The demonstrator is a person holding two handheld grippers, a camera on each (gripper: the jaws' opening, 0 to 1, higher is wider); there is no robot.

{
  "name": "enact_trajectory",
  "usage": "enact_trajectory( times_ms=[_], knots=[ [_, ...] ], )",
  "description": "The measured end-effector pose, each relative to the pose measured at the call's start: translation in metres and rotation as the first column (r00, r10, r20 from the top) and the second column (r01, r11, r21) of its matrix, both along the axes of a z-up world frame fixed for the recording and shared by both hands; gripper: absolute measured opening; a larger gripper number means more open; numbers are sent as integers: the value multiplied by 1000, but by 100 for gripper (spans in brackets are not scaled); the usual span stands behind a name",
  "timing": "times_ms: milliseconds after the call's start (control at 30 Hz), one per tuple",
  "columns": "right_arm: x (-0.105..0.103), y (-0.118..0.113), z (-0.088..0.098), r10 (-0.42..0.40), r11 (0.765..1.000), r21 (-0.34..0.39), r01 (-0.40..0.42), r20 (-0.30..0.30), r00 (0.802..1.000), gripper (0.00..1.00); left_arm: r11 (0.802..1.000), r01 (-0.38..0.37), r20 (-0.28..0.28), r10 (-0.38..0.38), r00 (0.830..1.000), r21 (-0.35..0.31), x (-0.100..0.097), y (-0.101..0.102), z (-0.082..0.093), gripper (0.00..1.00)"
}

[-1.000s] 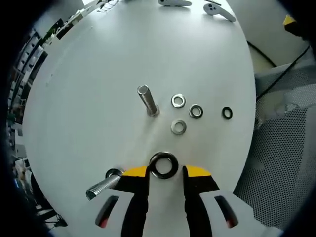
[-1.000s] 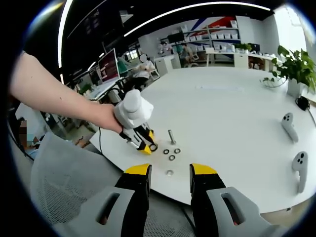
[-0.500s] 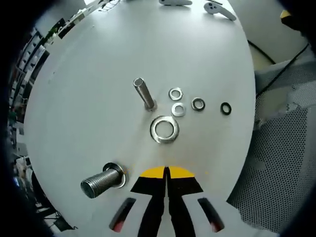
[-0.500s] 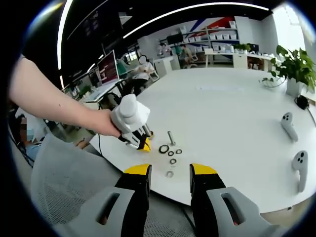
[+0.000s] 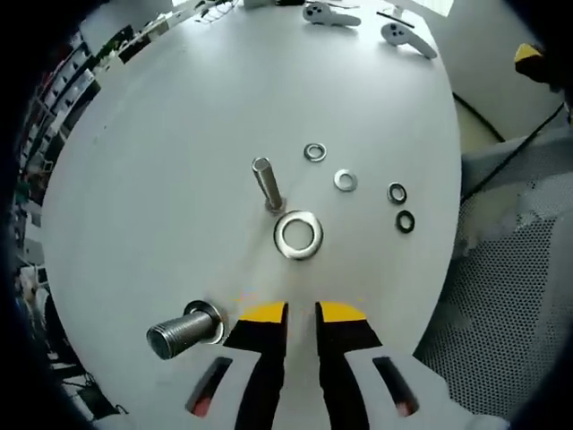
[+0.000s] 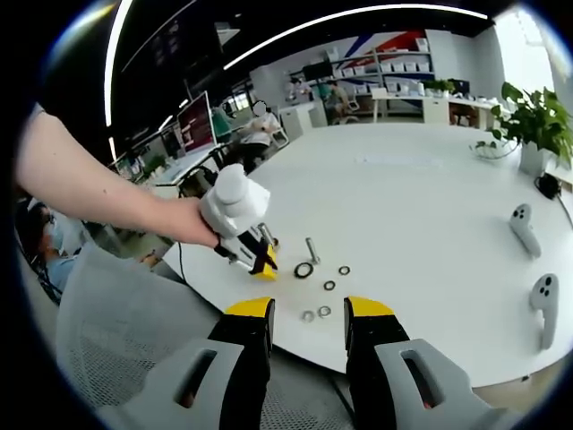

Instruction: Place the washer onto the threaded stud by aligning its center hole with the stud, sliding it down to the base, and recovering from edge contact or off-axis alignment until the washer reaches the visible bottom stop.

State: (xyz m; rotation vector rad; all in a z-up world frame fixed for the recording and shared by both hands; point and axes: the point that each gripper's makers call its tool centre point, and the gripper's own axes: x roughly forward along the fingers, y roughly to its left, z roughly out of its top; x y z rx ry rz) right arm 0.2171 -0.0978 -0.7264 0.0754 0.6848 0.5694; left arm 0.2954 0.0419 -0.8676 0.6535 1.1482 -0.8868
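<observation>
A large silver washer [image 5: 298, 235] lies flat on the white table [image 5: 161, 134], touching the foot of a thin upright stud [image 5: 266, 185]. To the lower left stands a thick threaded stud [image 5: 183, 330] with a ring at its base. My left gripper [image 5: 300, 313] hovers just short of the washer, its yellow-tipped jaws a narrow gap apart and empty. In the right gripper view, a hand holds the left gripper [image 6: 260, 262] beside the washer [image 6: 304, 270] and thin stud [image 6: 311, 248]. My right gripper [image 6: 309, 309] is open and empty, well back from the table edge.
Several small washers [image 5: 346, 180] lie scattered right of the thin stud. Two white controllers [image 5: 407, 36] rest at the far side of the table. A mesh chair [image 5: 501, 296] stands off the table's right edge. Desks, monitors and a plant [image 6: 537, 125] fill the background.
The left gripper let go of the large washer, which now lies by the thin stud. Its jaws shut, then parted slightly. The small washers have spread further apart.
</observation>
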Motion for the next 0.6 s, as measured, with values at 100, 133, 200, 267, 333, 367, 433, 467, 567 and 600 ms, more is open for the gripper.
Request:
enact_trajectory(
  times_ms=[100,133,200,267,333,367,433,467,567,600],
  knots=[
    [0,0,-1,1,1000,-2,-1,-2,1000,33,999,-26,17,27,999,-40,5,-12,4,20],
    [0,0,-1,2,1000,-3,-2,-2,1000,33,999,-26,17,27,999,-46,6,-15,3,21],
    [0,-1,0,-6,1000,2,6,1,1000,33,998,-24,28,25,999,-54,8,-21,2,23],
    [1,-2,0,-11,1000,4,11,1,1000,33,999,-26,29,28,999,-47,10,-23,-3,25],
    [0,-2,0,-11,1000,0,11,2,1000,33,999,-34,31,35,999,-37,16,-21,-6,27],
    [1,-2,0,-11,1000,-1,11,3,1000,33,998,-40,30,41,999,-39,18,-21,-6,27],
    [1,-3,1,-16,1000,-1,16,5,1000,33,997,-55,32,56,998,-46,20,-23,-4,27],
    [1,-3,1,-17,1000,1,17,5,1000,33,997,-62,26,63,998,-49,22,-24,-5,28],
    [2,-4,2,-24,1000,3,24,9,1000,33,997,-57,26,58,998,-50,26,-26,-6,28],
    [2,-4,2,-25,1000,2,25,9,1000,33,997,-56,23,58,998,-53,26,-27,-6,28]
  ],
)
